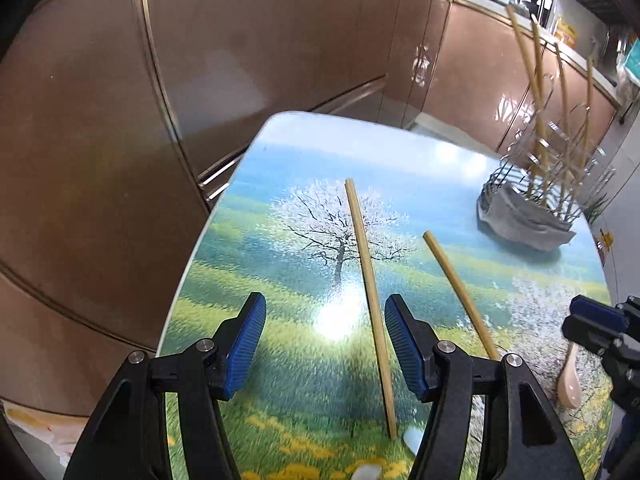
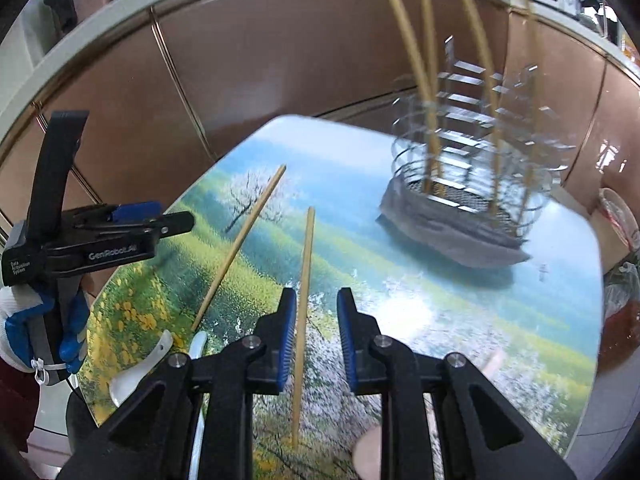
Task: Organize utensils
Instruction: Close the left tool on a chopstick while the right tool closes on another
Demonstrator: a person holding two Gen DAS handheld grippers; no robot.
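Two bamboo chopsticks lie on the landscape-print table (image 1: 280, 360). In the left wrist view my left gripper (image 1: 325, 316) is open, with one chopstick (image 1: 370, 292) lying between its fingers, close to the right pad. The other chopstick (image 1: 460, 292) lies to its right. In the right wrist view my right gripper (image 2: 317, 312) is open around that second chopstick (image 2: 305, 292), close to its left pad. The first chopstick (image 2: 240, 244) lies to the left. A wire utensil holder (image 2: 468, 168) at the far right holds several upright chopsticks; it also shows in the left wrist view (image 1: 536, 192).
A pink spoon (image 1: 570, 380) lies near the right gripper (image 1: 596, 328) in the left wrist view. White spoons (image 2: 140, 368) lie at the table's near left edge. The left gripper (image 2: 176, 220) hovers at the left. Brown cabinet fronts (image 1: 240, 60) surround the table.
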